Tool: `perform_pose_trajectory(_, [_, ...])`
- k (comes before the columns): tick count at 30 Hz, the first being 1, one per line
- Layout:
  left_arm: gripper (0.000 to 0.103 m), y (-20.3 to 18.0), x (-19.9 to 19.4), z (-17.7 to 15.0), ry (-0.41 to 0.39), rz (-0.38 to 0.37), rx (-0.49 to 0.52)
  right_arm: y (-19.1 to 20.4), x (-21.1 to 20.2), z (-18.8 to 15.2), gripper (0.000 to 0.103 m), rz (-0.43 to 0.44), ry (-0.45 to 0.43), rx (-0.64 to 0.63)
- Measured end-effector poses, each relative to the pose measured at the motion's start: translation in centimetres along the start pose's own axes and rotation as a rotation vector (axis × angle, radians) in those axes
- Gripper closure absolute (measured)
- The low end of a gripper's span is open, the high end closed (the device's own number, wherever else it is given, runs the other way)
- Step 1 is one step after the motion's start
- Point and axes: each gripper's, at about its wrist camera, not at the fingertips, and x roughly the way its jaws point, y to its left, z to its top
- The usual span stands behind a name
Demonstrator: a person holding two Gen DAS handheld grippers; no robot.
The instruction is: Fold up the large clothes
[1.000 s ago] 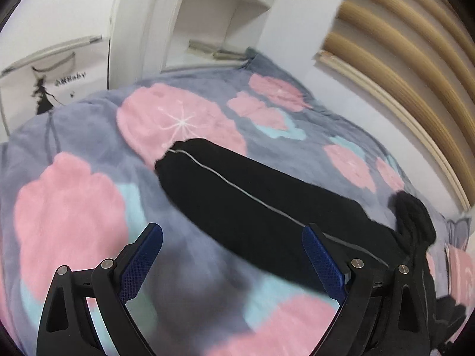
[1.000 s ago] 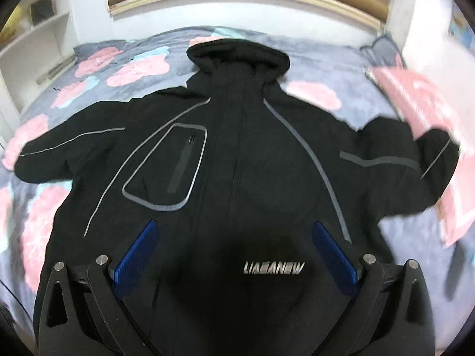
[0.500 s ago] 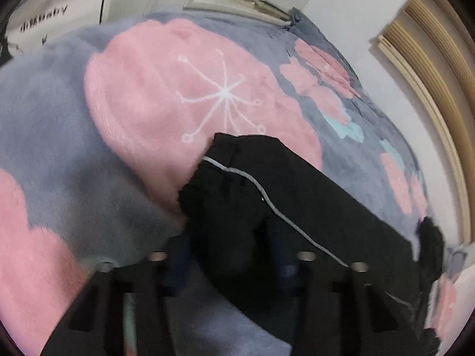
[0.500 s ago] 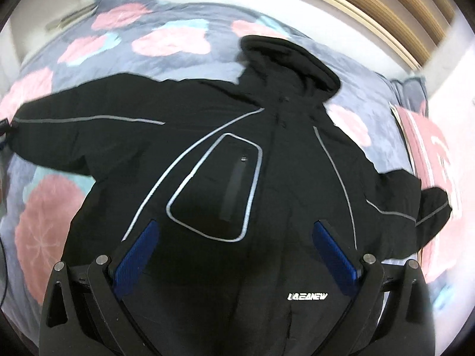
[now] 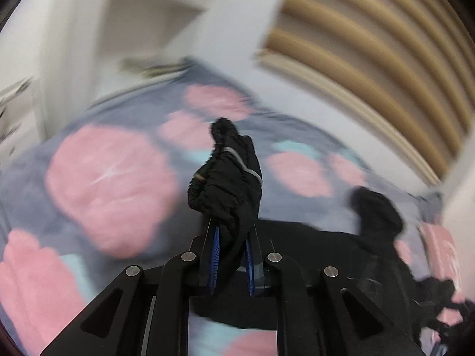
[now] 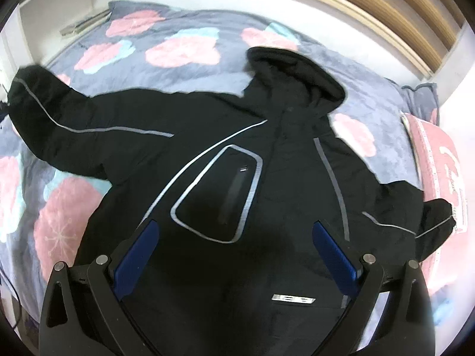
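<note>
1. The left gripper (image 5: 231, 237) had its blue ribbed pads pressed together on the sleeve cuff (image 5: 225, 184) of the jacket, a bunched, gathered end with a thin grey stripe. The jaws had just been closing on that cloth.
2. The right gripper (image 6: 237, 255) stood wide, nothing between its pads, above the lower front of the black jacket (image 6: 267, 195).
3. The jacket lay spread front-up on the fleece blanket (image 6: 184, 68). Its fabric looked smooth and matte, with grey piping around a rounded chest pocket and a small silver logo (image 6: 294, 299) near the hem.
4. The hood (image 6: 297, 71) lay at the far end, thick and rounded.
5. The blanket was soft grey with pink and pale blue flowers.
6. Behind stood a curved headboard of wooden slats (image 6: 386, 3).
</note>
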Motion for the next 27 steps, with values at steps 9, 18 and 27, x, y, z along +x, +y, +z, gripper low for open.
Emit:
perform_pose_trajectory(9, [0.089,-23.8,0.3,-2.7,0.052,-0.327,0.240,-11.0,-2.9,-2.6,0.000,-0.042,-0.008,0.144])
perform_pose_trajectory(18, [0.087,-37.2,14.2,-18.1,0.440,-0.316,0.398,-17.9,0.1,-7.2,0.000,-0.093,0.090,0.242])
perform_pose_trajectory(27, [0.077,-34.4,16.7,-20.4,0.616,-0.447,0.257,-19.0,5.1,-8.1,0.000,-0.031,0.120,0.275])
